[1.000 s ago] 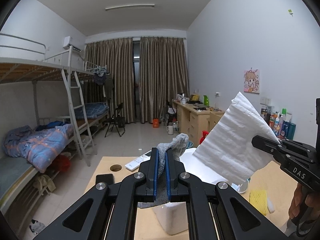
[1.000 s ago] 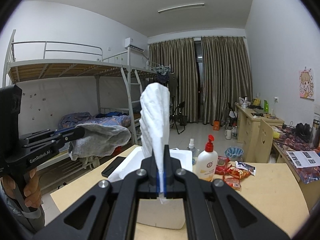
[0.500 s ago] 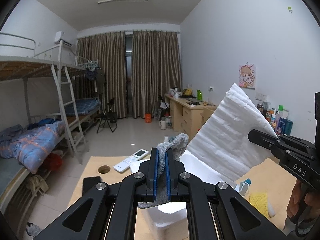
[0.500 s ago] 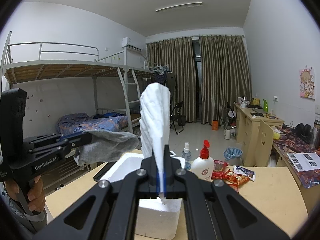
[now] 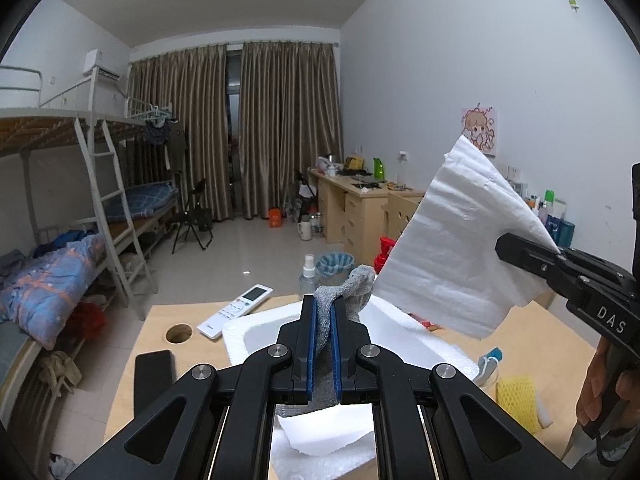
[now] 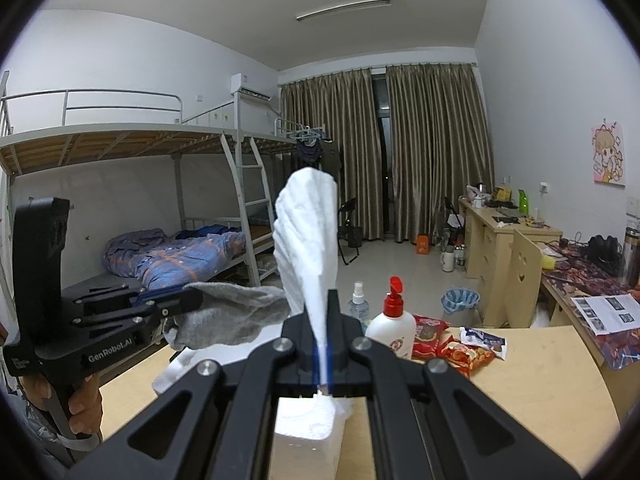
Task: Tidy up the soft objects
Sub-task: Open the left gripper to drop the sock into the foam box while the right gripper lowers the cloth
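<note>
"DAS" on right tool (image 5: pixel 524 250); seemingly "GenRobot.AI" on left tool (image 6: pixel 192 300)

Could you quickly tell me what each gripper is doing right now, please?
Left gripper: shut on the grey sock.
Right gripper: shut on the white cloth.

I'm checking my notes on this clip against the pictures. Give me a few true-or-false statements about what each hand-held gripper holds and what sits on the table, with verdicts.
1. The left hand-held gripper is shut on a grey sock. True.
2. The right hand-held gripper is open and holds nothing. False: it is shut on a white tissue.
3. A white foam box sits on the table below both. True.
4. The pump bottle has a blue top. False: its top is red.
5. A white remote control lies on the table. True.
</note>
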Action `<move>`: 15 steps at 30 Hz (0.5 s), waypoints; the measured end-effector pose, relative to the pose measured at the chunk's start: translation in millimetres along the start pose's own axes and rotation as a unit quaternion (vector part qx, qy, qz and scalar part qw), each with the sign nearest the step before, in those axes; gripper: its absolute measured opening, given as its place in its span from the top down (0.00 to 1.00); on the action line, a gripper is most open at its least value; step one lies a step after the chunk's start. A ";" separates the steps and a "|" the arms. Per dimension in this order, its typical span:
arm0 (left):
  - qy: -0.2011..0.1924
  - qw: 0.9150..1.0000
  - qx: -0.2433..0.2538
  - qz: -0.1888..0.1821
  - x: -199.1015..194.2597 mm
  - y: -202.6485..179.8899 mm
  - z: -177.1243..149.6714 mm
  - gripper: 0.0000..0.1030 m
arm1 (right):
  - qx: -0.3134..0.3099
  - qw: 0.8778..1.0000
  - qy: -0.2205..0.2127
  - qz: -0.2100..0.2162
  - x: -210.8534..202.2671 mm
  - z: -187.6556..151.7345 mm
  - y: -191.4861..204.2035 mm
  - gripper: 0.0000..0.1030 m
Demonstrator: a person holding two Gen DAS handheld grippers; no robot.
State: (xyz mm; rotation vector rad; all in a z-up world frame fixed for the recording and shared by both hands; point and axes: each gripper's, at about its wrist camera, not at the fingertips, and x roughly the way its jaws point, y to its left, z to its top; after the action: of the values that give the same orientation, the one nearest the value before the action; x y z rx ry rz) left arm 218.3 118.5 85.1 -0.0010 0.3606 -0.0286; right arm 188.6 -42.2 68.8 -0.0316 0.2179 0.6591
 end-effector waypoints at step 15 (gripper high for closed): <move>0.041 0.999 0.015 -0.002 28.9 -2.5 -7.6 0.90 | 0.011 1.000 0.001 -0.020 3.3 1.2 -7.9 0.96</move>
State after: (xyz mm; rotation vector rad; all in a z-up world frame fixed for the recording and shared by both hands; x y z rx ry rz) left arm 242.6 115.1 67.8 0.0299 0.4417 -0.0380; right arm 196.2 -46.3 68.9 -0.0165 0.2261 0.6170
